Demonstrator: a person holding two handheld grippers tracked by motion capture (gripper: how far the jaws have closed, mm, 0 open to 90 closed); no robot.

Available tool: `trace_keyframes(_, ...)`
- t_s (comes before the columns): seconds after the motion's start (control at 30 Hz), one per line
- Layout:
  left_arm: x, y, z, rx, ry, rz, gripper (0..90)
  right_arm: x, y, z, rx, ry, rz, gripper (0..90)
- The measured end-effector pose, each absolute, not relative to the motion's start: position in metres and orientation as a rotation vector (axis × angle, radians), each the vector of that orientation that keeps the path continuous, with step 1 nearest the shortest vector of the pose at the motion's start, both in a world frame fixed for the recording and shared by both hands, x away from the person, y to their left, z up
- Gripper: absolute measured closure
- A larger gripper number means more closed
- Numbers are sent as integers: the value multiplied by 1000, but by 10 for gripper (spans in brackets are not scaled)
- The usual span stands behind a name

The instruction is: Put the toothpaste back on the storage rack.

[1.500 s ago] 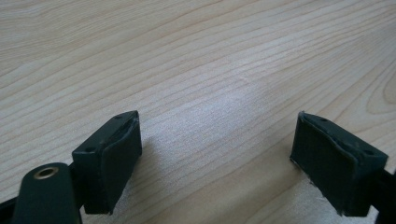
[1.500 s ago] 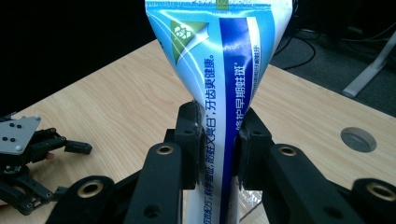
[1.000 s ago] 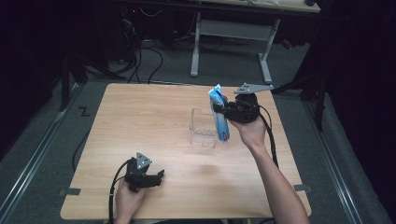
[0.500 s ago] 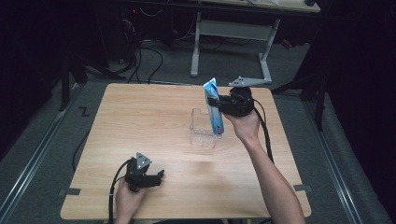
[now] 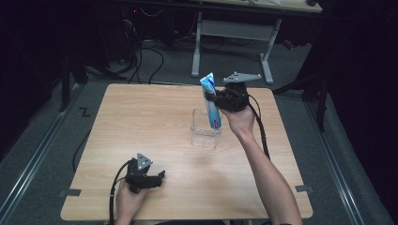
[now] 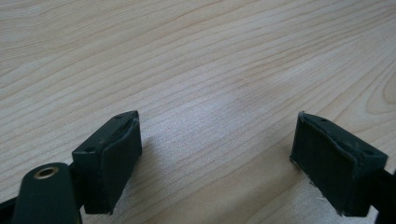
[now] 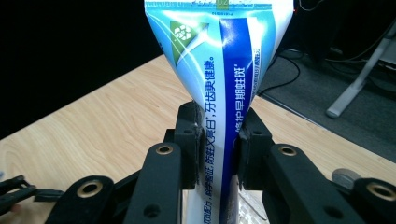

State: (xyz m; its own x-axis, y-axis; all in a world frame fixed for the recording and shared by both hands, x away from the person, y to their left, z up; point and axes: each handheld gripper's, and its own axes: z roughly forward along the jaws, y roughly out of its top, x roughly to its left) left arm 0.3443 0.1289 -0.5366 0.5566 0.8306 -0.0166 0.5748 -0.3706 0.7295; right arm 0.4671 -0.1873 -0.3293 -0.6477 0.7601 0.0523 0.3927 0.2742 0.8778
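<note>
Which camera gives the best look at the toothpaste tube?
The right gripper view: the toothpaste tube is close, print legible, clamped in the right gripper. The high view shows it small, upright over the clear container.

wooden table [image 5: 141, 126], grey floor [image 5: 37, 154], desk frame [image 5: 234, 33]

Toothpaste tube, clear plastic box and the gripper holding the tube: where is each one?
toothpaste tube [image 5: 212, 105], high view, on its blue-and-white body.
clear plastic box [image 5: 205, 134], high view, on its near wall.
right gripper [image 7: 217, 147], right gripper view, between its jaws clamped on the tube.
</note>
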Motion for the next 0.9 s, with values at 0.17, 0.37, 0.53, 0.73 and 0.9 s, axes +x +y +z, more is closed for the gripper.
trace_keyframes(0.17,344,129,-537,2090,1122,468,162,473,-186,-336,1052,2168,1297,736)
trace_keyframes(0.37,344,129,-537,2086,1125,466,163,477,-187,-341,1064,2168,1268,734)
trace_keyframes(0.53,344,129,-537,2087,1124,467,162,479,-187,-346,1069,2178,1251,732)
trace_keyframes(0.73,344,129,-537,2087,1124,468,163,480,-182,-351,1060,2193,1239,732)
trace_keyframes(0.9,344,129,-537,2086,1124,467,163,479,-179,-357,1057,2213,1224,732)
